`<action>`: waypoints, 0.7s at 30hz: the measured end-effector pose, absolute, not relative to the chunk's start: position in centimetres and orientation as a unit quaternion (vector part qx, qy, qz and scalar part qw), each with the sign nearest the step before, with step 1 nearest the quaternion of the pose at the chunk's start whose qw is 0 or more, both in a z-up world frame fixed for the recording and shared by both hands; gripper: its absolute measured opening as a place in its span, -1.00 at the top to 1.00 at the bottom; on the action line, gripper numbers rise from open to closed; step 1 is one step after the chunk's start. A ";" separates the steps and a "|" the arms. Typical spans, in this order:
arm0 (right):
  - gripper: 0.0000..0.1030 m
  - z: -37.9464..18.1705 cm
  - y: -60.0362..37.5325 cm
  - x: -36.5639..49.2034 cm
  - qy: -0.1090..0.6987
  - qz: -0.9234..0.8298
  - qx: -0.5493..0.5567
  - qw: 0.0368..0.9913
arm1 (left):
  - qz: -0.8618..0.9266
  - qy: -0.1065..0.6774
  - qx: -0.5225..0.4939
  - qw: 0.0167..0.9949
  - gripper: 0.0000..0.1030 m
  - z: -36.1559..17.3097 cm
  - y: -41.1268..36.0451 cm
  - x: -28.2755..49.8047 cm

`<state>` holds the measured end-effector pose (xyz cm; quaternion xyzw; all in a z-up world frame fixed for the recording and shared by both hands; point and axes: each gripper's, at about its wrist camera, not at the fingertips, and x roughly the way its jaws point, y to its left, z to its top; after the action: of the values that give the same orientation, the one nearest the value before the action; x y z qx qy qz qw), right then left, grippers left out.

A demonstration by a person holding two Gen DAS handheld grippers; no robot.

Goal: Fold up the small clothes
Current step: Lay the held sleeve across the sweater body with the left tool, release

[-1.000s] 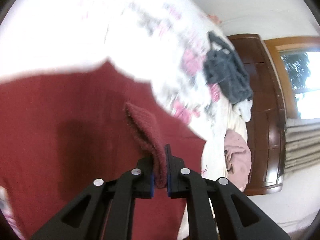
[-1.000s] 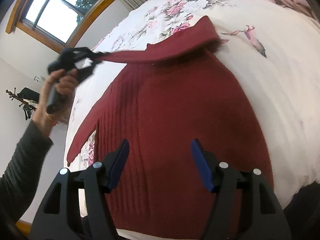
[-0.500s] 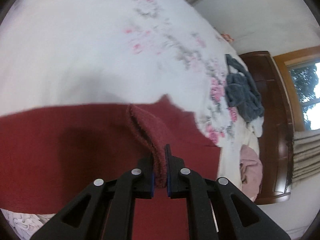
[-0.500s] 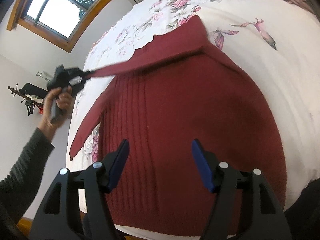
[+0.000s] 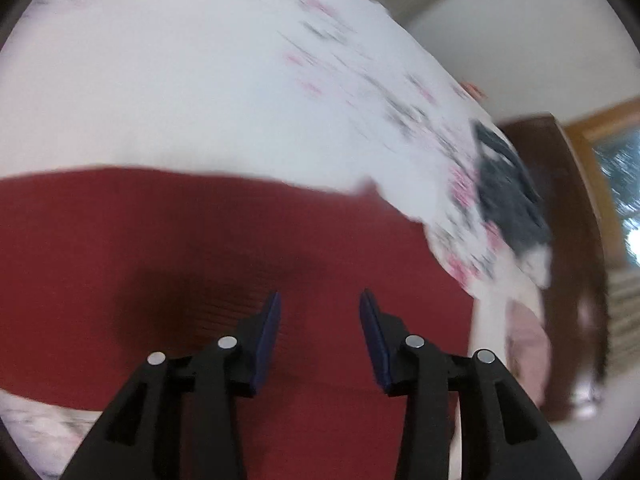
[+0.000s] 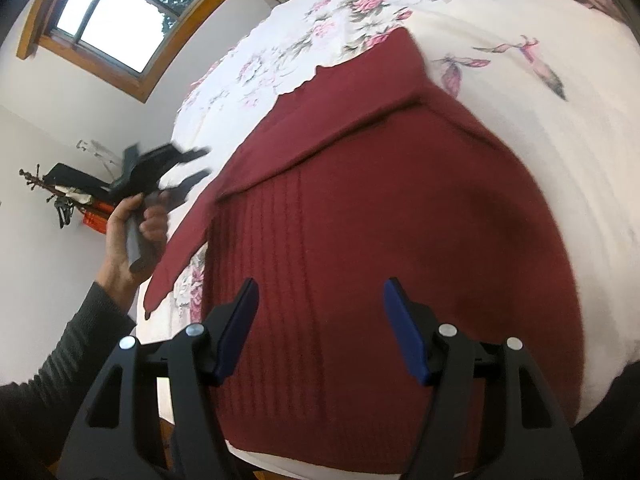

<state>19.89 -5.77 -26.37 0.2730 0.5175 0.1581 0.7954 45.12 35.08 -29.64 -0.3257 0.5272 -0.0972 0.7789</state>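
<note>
Both the left gripper (image 5: 320, 312) and right gripper (image 6: 320, 300) are held wide and empty over the sweater (image 6: 400, 220), whose hem is cut off at 6 o'clock.

No writing, label, brand or number can be read in either view. The floral white bedsheet (image 6: 500, 92) carries only printed flowers and feathers, not letters.
</note>
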 end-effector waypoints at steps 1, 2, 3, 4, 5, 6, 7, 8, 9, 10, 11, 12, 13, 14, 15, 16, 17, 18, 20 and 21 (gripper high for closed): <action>-0.27 -26.2 -5.4 19.9 0.518 0.162 0.272 0.795 | -0.097 0.536 -0.314 0.777 0.20 -30.2 34.4 45.6; -0.27 -25.9 -5.0 19.8 0.516 0.165 0.271 0.795 | -0.084 0.548 -0.300 0.777 0.20 -31.1 34.0 46.3; -0.27 -25.6 -4.8 19.7 0.515 0.167 0.269 0.796 | -0.070 0.559 -0.299 0.770 0.21 -32.4 34.1 46.8; -0.27 -25.3 -4.7 19.5 0.514 0.169 0.266 0.797 | -0.060 0.567 -0.301 0.764 0.25 -33.0 34.2 46.9; -0.27 -25.0 -4.7 19.4 0.514 0.170 0.264 0.798 | -0.041 0.578 -0.298 0.759 0.30 -34.2 34.7 47.0; -0.27 -24.9 -4.7 19.2 0.515 0.170 0.263 0.798 | -0.035 0.581 -0.299 0.756 0.59 -34.9 35.2 47.0; -0.27 -24.8 -4.8 19.1 0.517 0.169 0.262 0.798 | -0.032 0.582 -0.303 0.754 0.71 -35.2 35.8 46.8; -0.27 -24.6 -5.0 19.0 0.517 0.168 0.261 0.798 | -0.030 0.582 -0.314 0.749 0.71 -35.4 36.6 46.3; -0.27 -24.5 -5.0 18.8 0.516 0.167 0.260 0.799 | -0.033 0.579 -0.322 0.748 0.71 -35.3 37.3 45.5; -0.27 -24.4 -5.1 18.8 0.516 0.166 0.257 0.800 | -0.033 0.577 -0.326 0.748 0.64 -35.1 37.9 44.9; -0.28 -24.2 -5.1 18.7 0.516 0.165 0.256 0.800 | -0.032 0.572 -0.330 0.750 0.54 -34.5 38.9 44.1; -0.28 -24.1 -5.0 18.6 0.515 0.165 0.257 0.801 | -0.032 0.563 -0.337 0.754 0.32 -33.8 39.9 43.2; -0.28 -23.7 -4.9 18.5 0.513 0.167 0.258 0.802 | -0.034 0.550 -0.347 0.759 0.20 -33.1 41.0 42.4; -0.28 -23.4 -4.7 18.5 0.510 0.170 0.256 0.803 | -0.039 0.535 -0.359 0.764 0.20 -32.2 42.5 41.1; -0.28 -22.9 -4.4 18.3 0.505 0.175 0.252 0.806 | -0.039 0.526 -0.367 0.766 0.19 -31.6 43.9 40.2; -0.28 -22.4 -4.0 18.2 0.502 0.180 0.249 0.809 | -0.035 0.518 -0.373 0.769 0.08 -31.0 45.4 39.1; -0.28 -22.0 -3.6 18.1 0.501 0.185 0.244 0.810 | -0.028 0.506 -0.382 0.773 -0.01 -30.4 47.2 37.4; -0.28 -21.8 -3.2 18.0 0.501 0.189 0.239 0.810 | -0.017 0.494 -0.390 0.777 -0.18 -30.0 48.9 35.9; -0.29 -21.4 -2.3 17.7 0.500 0.198 0.232 0.810 | 0.017 0.468 -0.409 0.783 -0.27 -29.3 53.1 32.2; -0.29 -21.1 -1.8 17.5 0.498 0.205 0.230 0.810 | 0.036 0.456 -0.422 0.783 -0.27 -29.2 55.3 30.3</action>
<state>17.55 -1.78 -21.08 0.2303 0.4981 0.2049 0.8105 30.34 55.34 -29.20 -0.4224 0.4555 0.0358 0.7828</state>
